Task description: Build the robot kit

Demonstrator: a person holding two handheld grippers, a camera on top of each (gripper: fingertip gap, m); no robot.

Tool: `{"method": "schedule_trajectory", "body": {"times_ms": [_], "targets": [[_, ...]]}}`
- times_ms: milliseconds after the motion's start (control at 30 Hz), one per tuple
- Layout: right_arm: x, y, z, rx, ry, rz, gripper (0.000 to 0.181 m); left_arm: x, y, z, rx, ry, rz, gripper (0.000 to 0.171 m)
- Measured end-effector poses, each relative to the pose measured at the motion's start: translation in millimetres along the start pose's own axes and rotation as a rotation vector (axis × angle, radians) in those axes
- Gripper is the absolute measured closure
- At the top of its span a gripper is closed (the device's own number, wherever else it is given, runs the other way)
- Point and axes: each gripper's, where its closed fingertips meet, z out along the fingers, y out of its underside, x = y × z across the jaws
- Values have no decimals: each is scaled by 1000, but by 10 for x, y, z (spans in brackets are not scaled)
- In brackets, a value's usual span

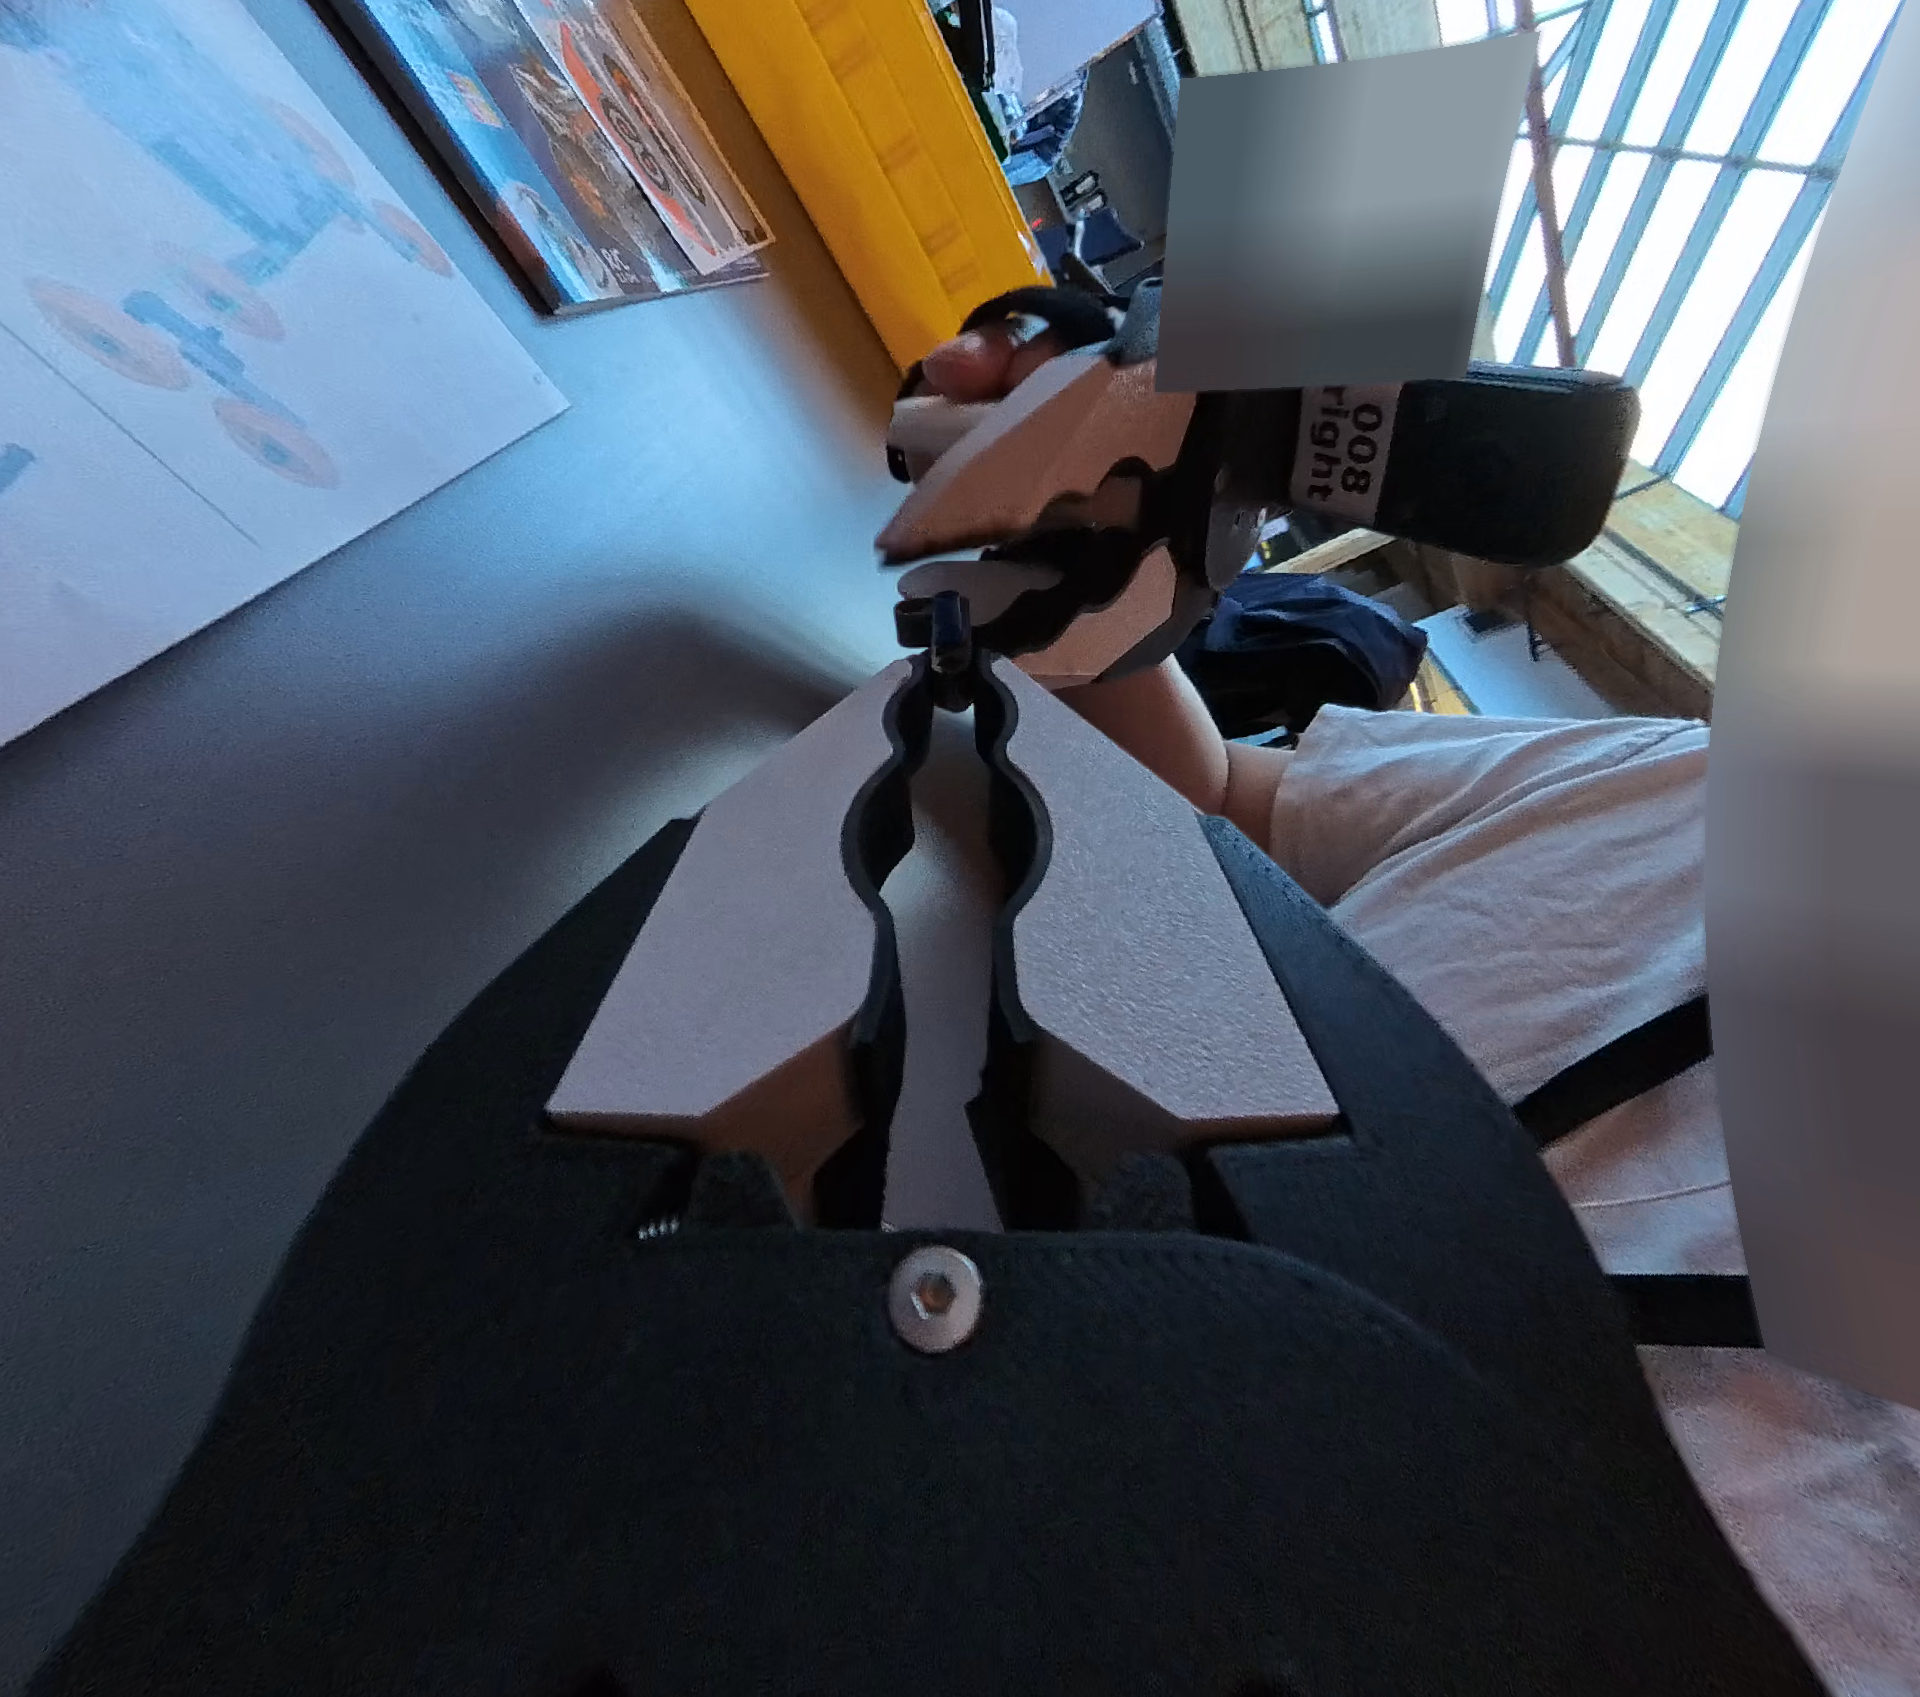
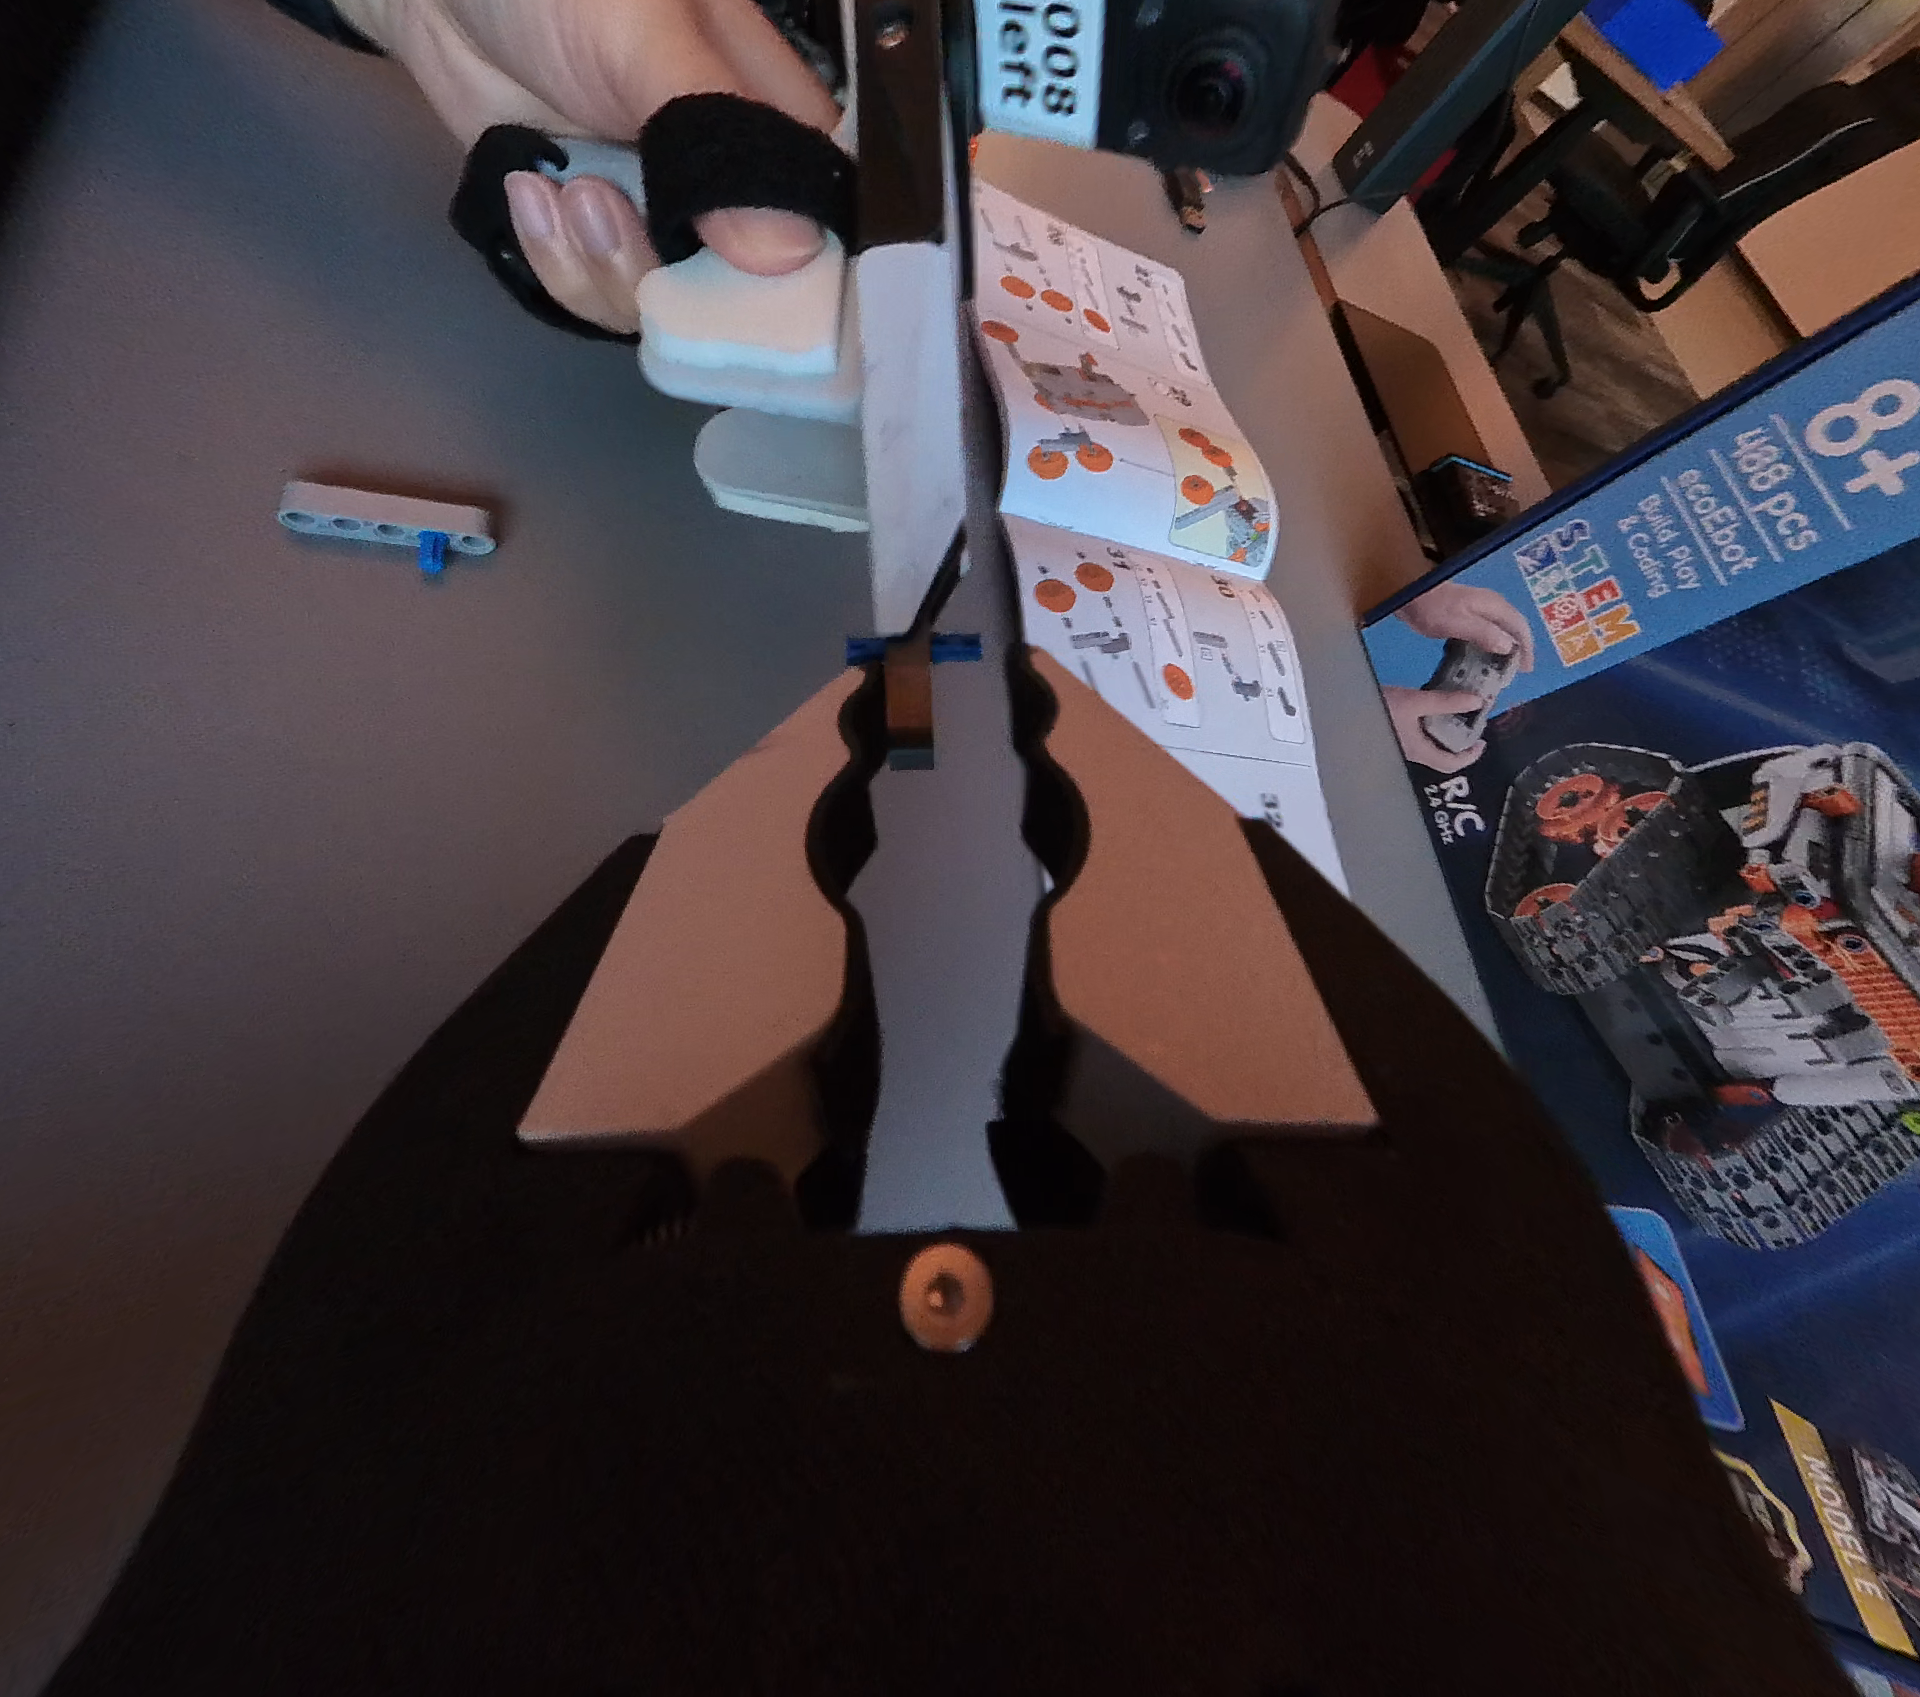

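Bare grey tabletop (image 2: 260,764) leftward; booklet (image 2: 1143,442) and box (image 2: 1714,868) crowding the right

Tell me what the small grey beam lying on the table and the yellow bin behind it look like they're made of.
The grey beam looks like moulded hard plastic, matte, with a row of clean round holes and a blue pin pushed through one. The yellow bin also looks like plastic: uniform colour, faint sheen, moulded ribs. The table under the beam is smooth, matte grey, possibly laminate.
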Motion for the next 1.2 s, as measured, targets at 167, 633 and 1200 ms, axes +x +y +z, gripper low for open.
{"method": "schedule_trajectory", "body": {"times_ms": [167, 633, 1200], "targets": [[-36, -8, 23, -12, -2, -34, 163, -12, 3, -20, -7, 2, -21, 166], [-55, 42, 50, -83, 11, -75, 165, -58, 38, -25, -27, -11, -49, 166], [-17, 40, 95, -82, 38, -41, 165, -79, -1, -62, -9, -40, -23, 166]]}}
